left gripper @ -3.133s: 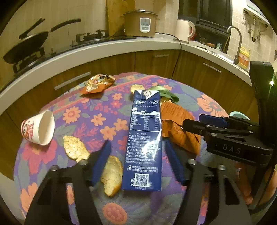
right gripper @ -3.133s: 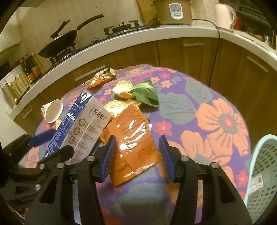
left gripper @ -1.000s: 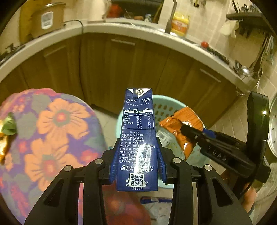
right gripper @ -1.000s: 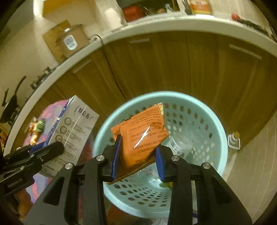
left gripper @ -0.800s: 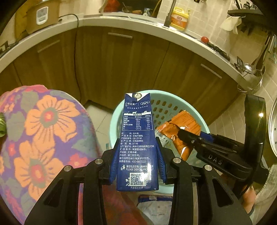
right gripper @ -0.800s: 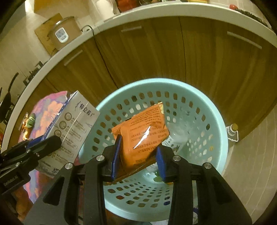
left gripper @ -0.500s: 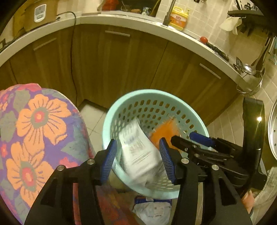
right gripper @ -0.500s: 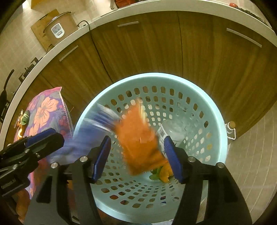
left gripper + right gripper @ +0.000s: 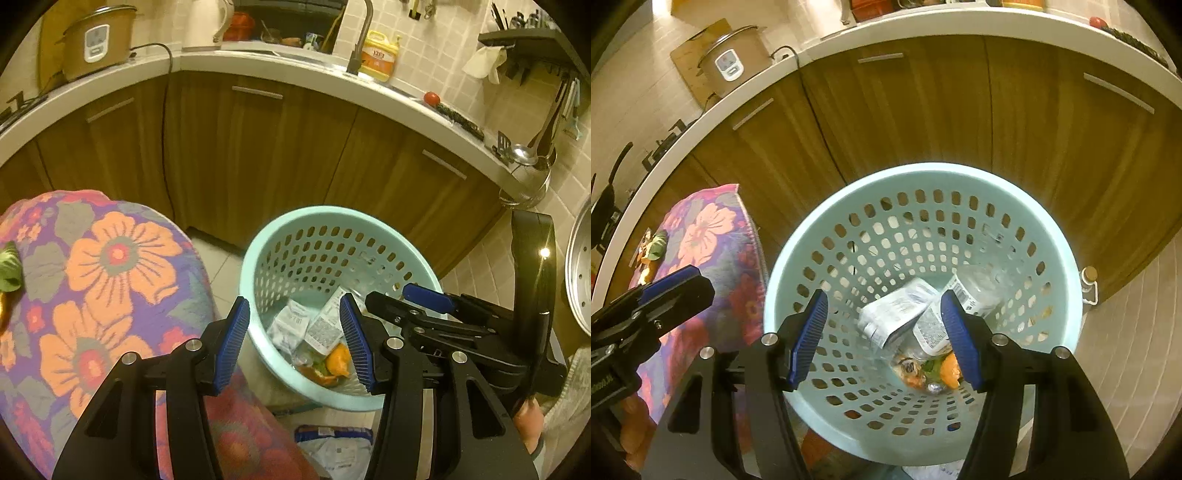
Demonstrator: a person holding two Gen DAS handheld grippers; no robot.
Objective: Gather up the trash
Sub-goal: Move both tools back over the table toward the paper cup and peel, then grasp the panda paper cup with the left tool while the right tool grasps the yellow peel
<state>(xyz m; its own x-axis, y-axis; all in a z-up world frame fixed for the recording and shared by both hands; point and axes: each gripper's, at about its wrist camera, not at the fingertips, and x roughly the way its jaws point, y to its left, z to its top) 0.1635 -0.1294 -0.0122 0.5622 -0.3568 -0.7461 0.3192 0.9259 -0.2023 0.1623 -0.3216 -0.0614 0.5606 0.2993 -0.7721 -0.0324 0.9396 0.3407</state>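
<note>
**Entry: both grippers empty above the trash basket**

Tools. We hold the left gripper (image 9: 295, 339) and the right gripper (image 9: 884, 332) over the pale green basket (image 9: 798, 266), each with jaws spread wide and nothing between the blue pads.

Task items. Trash lies at the bottom of the basket: a crumpled white carton (image 9: 897, 314), a clear bottle with a barcode label (image 9: 971, 291), and orange peel (image 9: 951, 367). More trash sits on the flowered tablecloth (image 9: 110, 280), a green leaf (image 9: 9, 267) at its far left edge.

Risks, as we judge them. The basket stands just beside the table edge; swinging back toward the table with the grippers low could knock its rim and tip it. A wrapper on the floor (image 9: 332, 443) sits outside the basket and could be missed.

View differences. The left wrist view alone shows the floor wrapper clearly, the sink, and the right gripper from its side. The right wrist view alone shows the basket's full interior, and a small bottle (image 9: 1087, 284) standing on the floor by the cabinets.
</note>
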